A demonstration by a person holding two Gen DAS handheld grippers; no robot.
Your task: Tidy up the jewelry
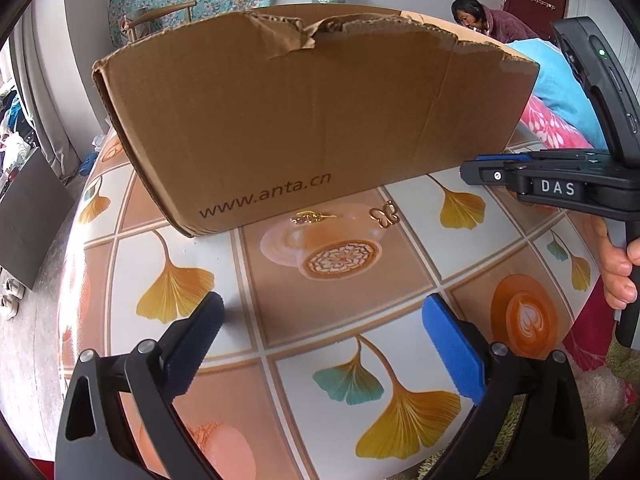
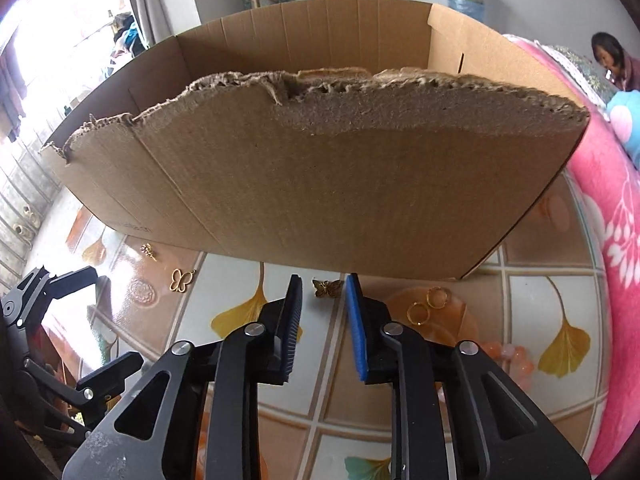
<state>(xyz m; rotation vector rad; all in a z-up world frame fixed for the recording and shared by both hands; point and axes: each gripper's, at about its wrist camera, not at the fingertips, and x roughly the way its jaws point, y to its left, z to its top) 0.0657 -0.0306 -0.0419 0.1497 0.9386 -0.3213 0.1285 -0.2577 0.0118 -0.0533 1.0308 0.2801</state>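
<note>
Fingers (image 2: 358,320) of the right gripper (image 2: 322,292): narrowed, not yet pinching the dark butterfly charm (image 2: 326,287) lying on the table (image 2: 520,280) beside the cardboard box (image 2: 320,180). Left gripper (image 1: 320,320): spread wide, empty. Risk: the flat charm may slip out sideways if the pads close off-centre.

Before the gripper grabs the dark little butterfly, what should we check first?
1. Right gripper lined up with the dark butterfly charm: ok, it lies just past the tips, centred on the gap.
2. Jaws around the charm: not ok, narrow gap, nothing between the pads.
3. Cardboard box open on top to drop things in: ok.
4. Two gold rings out of the way: ok, off to the right.
5. Left gripper free: ok, jaws wide, holding nothing.
6. Gold outline butterfly and gold flower piece not yet boxed: ok, both on the table.
</note>
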